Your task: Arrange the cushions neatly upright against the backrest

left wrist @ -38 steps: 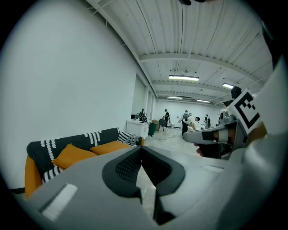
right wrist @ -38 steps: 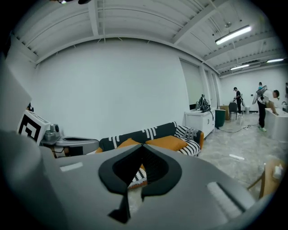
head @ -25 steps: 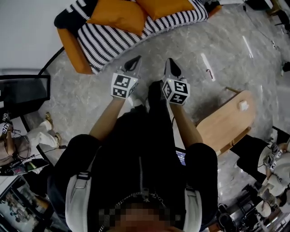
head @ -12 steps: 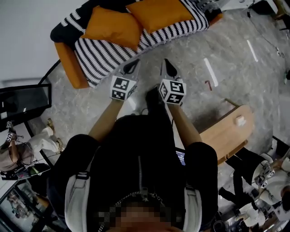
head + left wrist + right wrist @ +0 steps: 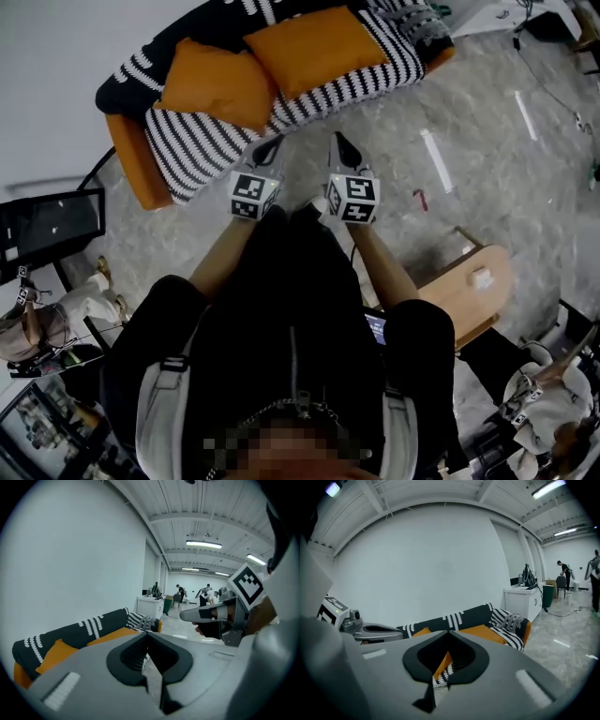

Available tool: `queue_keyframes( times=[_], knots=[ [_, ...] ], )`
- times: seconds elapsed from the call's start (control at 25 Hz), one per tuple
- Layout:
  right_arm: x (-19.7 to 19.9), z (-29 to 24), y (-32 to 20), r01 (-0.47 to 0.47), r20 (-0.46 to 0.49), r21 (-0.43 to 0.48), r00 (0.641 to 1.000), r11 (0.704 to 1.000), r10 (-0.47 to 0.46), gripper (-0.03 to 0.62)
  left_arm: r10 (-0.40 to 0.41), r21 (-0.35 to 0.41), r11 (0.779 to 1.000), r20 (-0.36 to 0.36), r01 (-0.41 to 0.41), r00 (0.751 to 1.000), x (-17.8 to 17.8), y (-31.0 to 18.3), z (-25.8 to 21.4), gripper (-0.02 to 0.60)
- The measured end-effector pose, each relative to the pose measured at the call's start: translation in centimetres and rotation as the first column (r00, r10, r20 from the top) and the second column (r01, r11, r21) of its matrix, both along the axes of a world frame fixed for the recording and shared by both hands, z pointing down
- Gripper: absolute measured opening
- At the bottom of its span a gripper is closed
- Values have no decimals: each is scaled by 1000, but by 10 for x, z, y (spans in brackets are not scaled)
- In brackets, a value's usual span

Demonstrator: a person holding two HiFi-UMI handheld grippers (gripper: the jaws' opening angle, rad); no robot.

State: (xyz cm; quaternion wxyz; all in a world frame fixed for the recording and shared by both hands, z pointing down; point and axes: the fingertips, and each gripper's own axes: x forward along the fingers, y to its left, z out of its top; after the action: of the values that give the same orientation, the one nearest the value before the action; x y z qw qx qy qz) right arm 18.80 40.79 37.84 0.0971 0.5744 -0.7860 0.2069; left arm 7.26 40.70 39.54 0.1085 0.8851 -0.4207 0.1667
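both grippers hung in the air just in front of the sofa [image 5: 192, 150], side by side, clear of its front edge, with their tips aimed at its striped seat. the left gripper [image 5: 273, 146] was clenched, its jaws pressed together along one seam with nothing between them. the right gripper [image 5: 339, 145] was clamped tight in the same way and empty. the orange and stripes glimpsed through the hollow behind its tips were the sofa beyond, not something gripped. each gripper's marker cube faced up at the person's end, away from the sofa.

two orange cushions lay on the sofa's seat, well apart from both grippers. the arm-end cushion [image 5: 216, 89] sat toward the sofa's orange end, and the throw-end cushion [image 5: 314, 47] sat toward the end where a grey striped throw [image 5: 422, 23] was bunched. the two met edge to edge near the sofa's middle. both lay low with their broad faces up, and in the gripper views the black backrest [image 5: 454, 618] showed above them. whether either touched the backrest could not be told.

a wooden table [image 5: 469, 281] stood well away from the sofa, behind the right gripper. a white cabinet [image 5: 522, 602] stood beyond the sofa's throw end.
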Motion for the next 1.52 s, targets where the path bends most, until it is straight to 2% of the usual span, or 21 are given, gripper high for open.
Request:
queue_keyframes(
  times=[0.4, 0.64, 1.0, 1.28, 1.52],
  knots=[
    [83, 30, -73, -44, -17, -38, 999, 998, 44, 2, -35, -61, 997, 20, 36, 999, 41, -80, 43, 11],
    [110, 40, -160, -14, -46, -54, 999, 998, 11, 2, -93, -81, 992, 1, 92, 996, 60, -155, 65, 11],
    [151, 43, -303, 156, -112, -83, 980, 984, -165, 3, -239, -138, 962, 7, 238, 971, 96, -284, 86, 11],
    [134, 51, -404, 278, -130, -127, 947, 952, -294, 3, -267, -140, 953, 32, 269, 963, 101, -373, 80, 11],
    [125, 54, -459, 353, -135, -146, 918, 924, -372, 3, -339, -160, 926, 47, 342, 940, 87, -410, 85, 11]
  ],
)
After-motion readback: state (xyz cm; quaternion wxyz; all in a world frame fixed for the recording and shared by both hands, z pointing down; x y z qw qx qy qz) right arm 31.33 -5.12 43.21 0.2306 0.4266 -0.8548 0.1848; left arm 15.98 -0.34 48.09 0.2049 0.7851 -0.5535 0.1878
